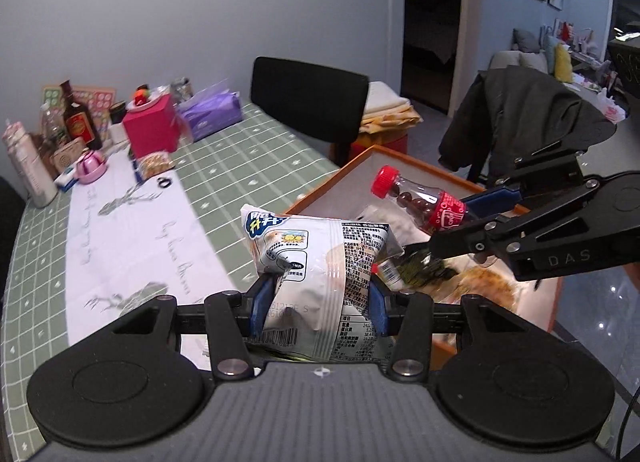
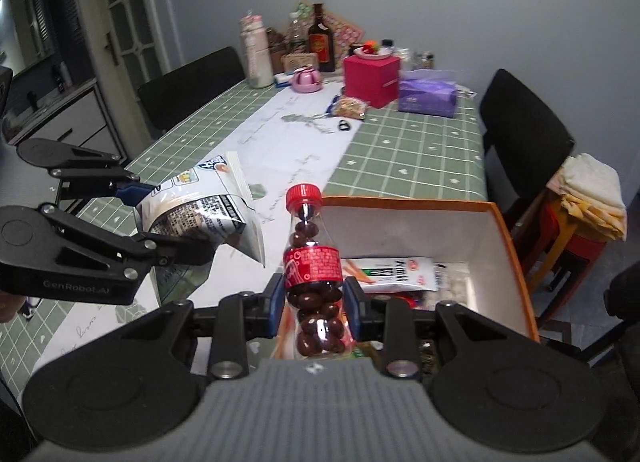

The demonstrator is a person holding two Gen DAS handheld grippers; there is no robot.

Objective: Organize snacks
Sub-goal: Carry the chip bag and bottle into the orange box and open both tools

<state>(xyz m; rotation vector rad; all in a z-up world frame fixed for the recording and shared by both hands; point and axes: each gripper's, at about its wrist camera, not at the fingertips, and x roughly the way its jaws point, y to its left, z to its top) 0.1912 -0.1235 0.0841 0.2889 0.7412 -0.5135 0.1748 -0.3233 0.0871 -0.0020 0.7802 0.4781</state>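
Observation:
My left gripper (image 1: 322,298) is shut on a white snack bag (image 1: 320,250) with blue lettering, held in the air over the table edge. That bag (image 2: 200,210) and the left gripper (image 2: 160,218) also show at the left of the right wrist view. My right gripper (image 2: 314,296) is shut on a small clear bottle (image 2: 314,282) with a red cap and red label, filled with dark chocolate balls. The bottle (image 1: 424,202) hangs over an orange-rimmed white box (image 2: 508,230) that holds several snack packs (image 2: 396,274). The right gripper (image 1: 468,218) comes in from the right of the left wrist view.
The green checked table (image 2: 420,154) carries a white runner (image 1: 132,218), a red box (image 1: 150,130), a purple tissue pack (image 2: 428,96), bottles (image 2: 322,42) and a small snack bag (image 2: 350,106) at its far end. Black chairs (image 1: 308,98) stand around it; one bears a dark jacket (image 1: 516,114).

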